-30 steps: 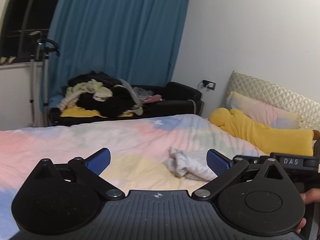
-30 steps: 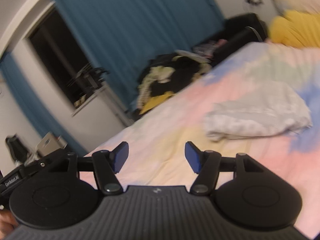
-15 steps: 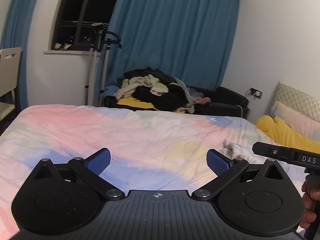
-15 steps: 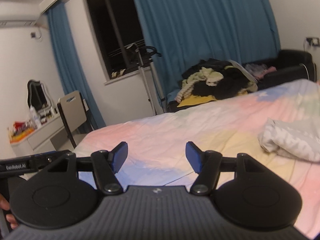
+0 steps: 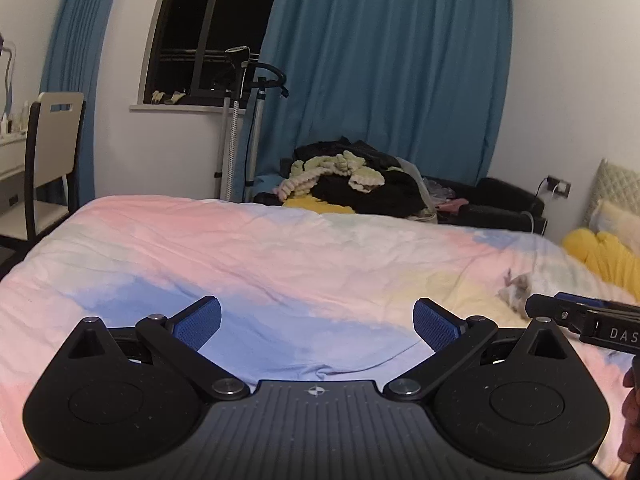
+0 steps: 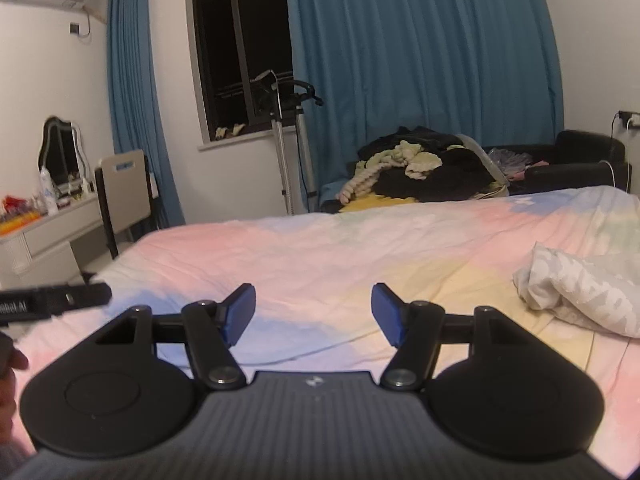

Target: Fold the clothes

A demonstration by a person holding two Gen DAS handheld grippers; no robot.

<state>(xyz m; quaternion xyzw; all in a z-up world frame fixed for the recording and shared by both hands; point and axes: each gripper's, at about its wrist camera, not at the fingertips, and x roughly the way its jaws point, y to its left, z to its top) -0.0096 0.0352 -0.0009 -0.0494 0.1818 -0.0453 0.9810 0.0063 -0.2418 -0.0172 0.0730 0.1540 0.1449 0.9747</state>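
left gripper (image 5: 317, 322): blue ribbed pads spread wide, holding nothing | right gripper (image 6: 313, 316): pads parted, nothing between | bedsheet (image 6: 320, 248): wrinkled pastel pink-blue-yellow | crumpled white garment (image 6: 584, 292): soft heap on the sheet, right of right gripper, apart from it | clothes pile (image 5: 352, 184): dark and knitted, beyond bed | blue curtain (image 6: 420, 48): pleated, behind

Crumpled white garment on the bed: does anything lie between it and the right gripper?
Nothing visible does. The right gripper, open, hangs over bare bedspread; the crumpled white garment lies off to its right, with only sheet between them.
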